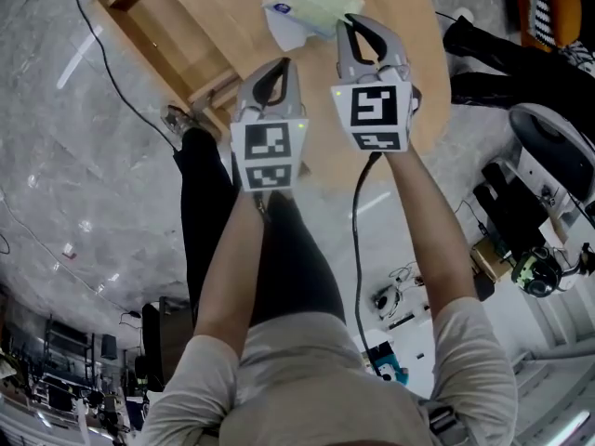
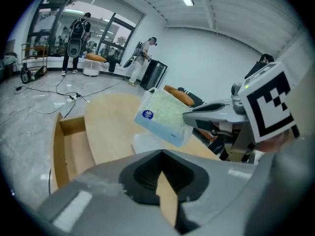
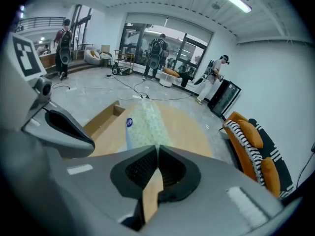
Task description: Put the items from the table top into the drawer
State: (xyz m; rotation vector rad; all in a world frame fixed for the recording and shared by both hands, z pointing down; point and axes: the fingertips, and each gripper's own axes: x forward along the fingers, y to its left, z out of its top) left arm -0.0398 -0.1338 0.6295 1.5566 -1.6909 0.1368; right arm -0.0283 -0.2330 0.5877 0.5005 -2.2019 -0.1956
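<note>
- The tissue pack (image 1: 307,6) is a soft packet with a pale green and white pattern. It carries a round blue label (image 2: 146,114) near one corner, and its print is too small to read.
- Each gripper bears a cube of black-and-white square markers; these carry no words.
- The right gripper (image 1: 351,21) has its jaws together, pinching one edge of the tissue pack. The pack reaches away from the tips toward the far side.
- In the left gripper view the pack hangs tilted, lifted off the wooden table (image 1: 428,63).
- The left gripper (image 1: 284,63) is just beside the right one, on its left and slightly nearer. Its jaws are closed with nothing between them, and the pack is to its far right, not touching it.
- The drawer (image 1: 112,3) stands pulled open at the table's left side, well apart from the pack.
</note>
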